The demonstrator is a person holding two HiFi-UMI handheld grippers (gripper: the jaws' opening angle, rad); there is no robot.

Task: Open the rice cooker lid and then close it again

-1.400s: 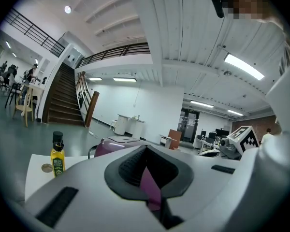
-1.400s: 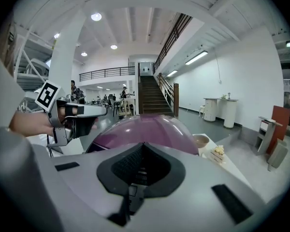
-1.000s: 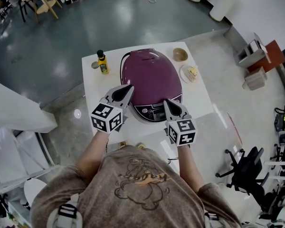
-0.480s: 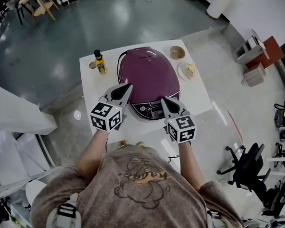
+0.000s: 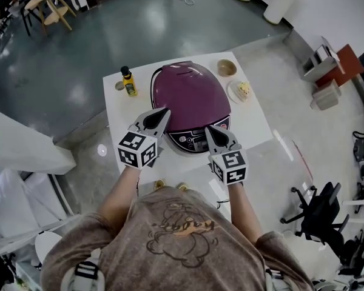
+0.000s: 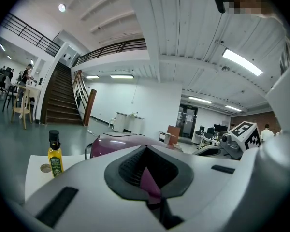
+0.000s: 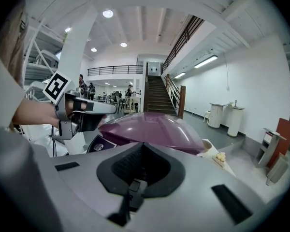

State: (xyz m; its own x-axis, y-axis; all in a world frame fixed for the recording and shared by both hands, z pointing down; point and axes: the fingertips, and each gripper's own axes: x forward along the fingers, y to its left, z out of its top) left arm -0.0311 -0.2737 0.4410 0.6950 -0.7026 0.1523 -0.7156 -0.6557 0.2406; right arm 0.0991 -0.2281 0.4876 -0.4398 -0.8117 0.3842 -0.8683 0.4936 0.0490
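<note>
A purple rice cooker stands on the white table with its lid down; its dome also shows in the left gripper view and the right gripper view. My left gripper hovers at the cooker's front left side, jaws shut with nothing between them. My right gripper hangs over the control panel at the front right, also shut and empty. Whether either tip touches the cooker is unclear.
A yellow oil bottle and a small round cap stand left of the cooker. A bowl and a plate with food sit at its right. An office chair stands on the floor far right.
</note>
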